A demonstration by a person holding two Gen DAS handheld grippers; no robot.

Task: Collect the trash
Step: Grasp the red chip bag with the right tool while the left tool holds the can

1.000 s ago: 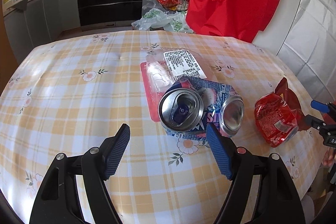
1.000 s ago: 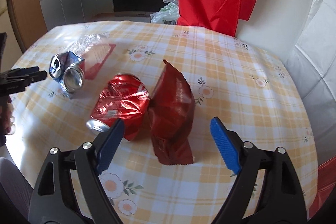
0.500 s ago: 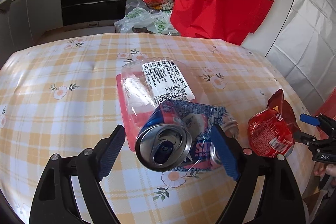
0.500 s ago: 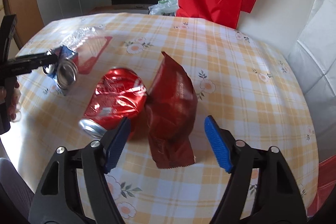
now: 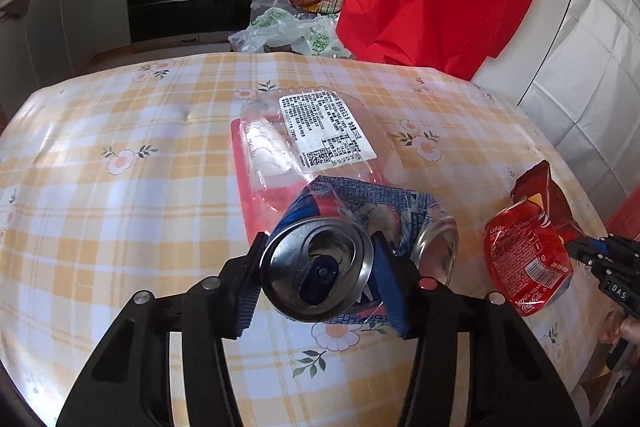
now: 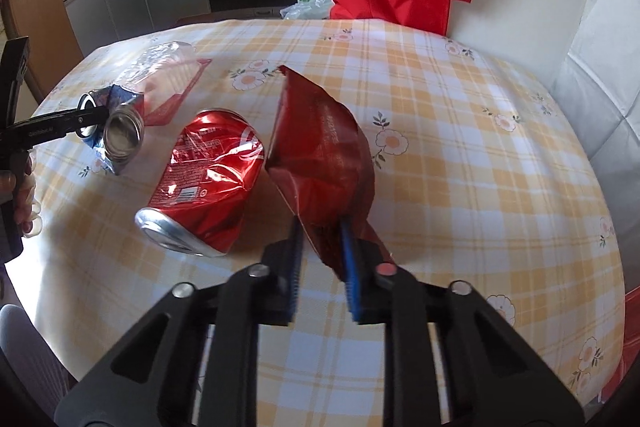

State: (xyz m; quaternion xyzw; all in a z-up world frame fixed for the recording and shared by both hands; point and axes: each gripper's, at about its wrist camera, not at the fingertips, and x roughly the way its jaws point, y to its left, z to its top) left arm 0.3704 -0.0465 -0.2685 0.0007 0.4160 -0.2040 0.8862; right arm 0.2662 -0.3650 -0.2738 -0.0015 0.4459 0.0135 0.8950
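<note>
My left gripper (image 5: 316,283) has just been closing on one crushed blue aluminium can (image 5: 320,267), lower centre. My right gripper (image 6: 320,263) is pinching one dark red foil snack bag (image 6: 324,155). One crushed red can (image 6: 208,183) and one clear plastic tray (image 5: 288,143) are lying on the yellow checked tablecloth (image 5: 120,227), kitchen cabinets (image 5: 80,15) behind.

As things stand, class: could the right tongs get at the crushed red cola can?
Probably not yet. The right tongs have just closed on the dark red snack bag, so they are occupied. The crushed red cola can lies uncovered just left of them on the table; they would have to release the bag first.
</note>
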